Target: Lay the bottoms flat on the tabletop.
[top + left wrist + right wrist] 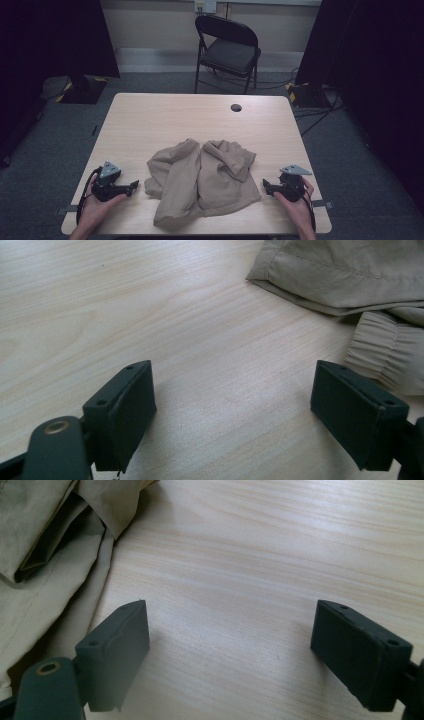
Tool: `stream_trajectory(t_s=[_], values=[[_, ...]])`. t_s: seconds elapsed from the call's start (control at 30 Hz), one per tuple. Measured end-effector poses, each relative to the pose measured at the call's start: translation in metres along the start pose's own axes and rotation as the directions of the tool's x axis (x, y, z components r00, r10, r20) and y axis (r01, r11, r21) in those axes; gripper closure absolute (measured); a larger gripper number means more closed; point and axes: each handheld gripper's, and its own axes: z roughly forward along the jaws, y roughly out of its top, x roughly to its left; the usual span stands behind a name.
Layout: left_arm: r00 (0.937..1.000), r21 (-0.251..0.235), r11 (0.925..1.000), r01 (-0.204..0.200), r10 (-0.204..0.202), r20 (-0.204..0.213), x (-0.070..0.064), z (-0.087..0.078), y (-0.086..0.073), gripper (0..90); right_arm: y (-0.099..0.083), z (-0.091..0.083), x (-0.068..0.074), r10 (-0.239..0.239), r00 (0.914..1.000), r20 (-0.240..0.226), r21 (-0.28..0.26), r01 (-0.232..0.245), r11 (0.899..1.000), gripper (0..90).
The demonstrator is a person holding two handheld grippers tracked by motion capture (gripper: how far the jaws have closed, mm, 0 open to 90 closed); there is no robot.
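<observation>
Counter [165, 115]: pale wood-grain top, rectangular, with a small dark round hole [236, 107] near the far edge, right of centre. It stands on grey carpet between dark curtains.

Chair [227, 47]: black folding type, beyond the counter's far edge, well apart from it.

Garment [202, 180]: tan cloth, crumpled and loosely folded, lying on the near half of the counter, about midway between the two tools and close to the near edge. A gathered elastic cuff [380, 352] shows in the left gripper view, next to a stitched hem. In the right gripper view, layered folds of the garment [45, 555] lie at the left, with a dark gap between layers.

Left tool [134, 187]: held in the person's left hand [95, 207], low over the counter just left of the garment, not touching it. Jaws wide apart, nothing between them but bare wood.

Right tool [266, 186]: held in the right hand [295, 202], just right of the garment, clear of the cloth. Jaws likewise spread wide, holding nothing.
</observation>
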Motion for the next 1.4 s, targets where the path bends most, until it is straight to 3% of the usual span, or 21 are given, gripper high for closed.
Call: stream_trajectory(t_s=[0.27,0.47,0.57,0.63,0.77,0.9,1.03,1.2,1.4], values=[[1.0,0.0,1.0,0.0,0.0,0.0,0.0,0.0,0.0,17.4,0.0,0.0,0.002,0.001,0.9999,-0.012,-0.003,-0.001,1.0,15.8],[1.0,0.0,1.0,0.0,0.0,0.0,0.0,0.0,0.0,17.4,0.006,-0.004,0.007,0.018,0.9959,-0.088,0.017,-0.016,1.0,19.0],[1.0,0.0,1.0,0.0,0.0,-0.001,0.0,0.0,0.0,17.4,0.018,-0.01,0.014,0.028,0.9914,-0.128,-0.019,-0.03,0.999,18.2],[1.0,0.0,1.0,0.0,0.0,0.0,0.0,0.0,0.0,17.4,0.031,-0.018,0.018,0.01,0.9914,-0.131,-0.062,-0.019,0.998,17.9],[1.0,0.001,1.0,-0.001,0.001,-0.001,0.0,0.0,0.0,17.4,0.056,-0.026,0.026,0.028,0.9823,-0.185,-0.127,-0.052,0.99,15.8],[1.0,0.0,1.0,0.0,0.0,0.0,0.0,0.0,0.0,17.4,0.09,-0.012,0.045,-0.027,0.9737,-0.226,-0.119,0.0,0.993,15.5],[1.0,0.0,1.0,0.0,0.0,-0.001,0.0,0.0,0.0,17.4,0.123,0.021,0.069,-0.049,0.9545,-0.294,-0.105,0.019,0.994,15.7],[1.0,0.001,1.0,0.0,0.0,0.0,0.0,0.0,0.0,17.4,0.154,0.065,0.105,-0.096,0.9355,-0.34,-0.039,0.088,0.995,15.7],[1.0,0.0,1.0,-0.002,0.002,0.001,0.0,0.0,0.0,17.2,0.152,0.105,0.124,-0.112,0.9411,-0.319,0.06,0.137,0.989,22.6]])
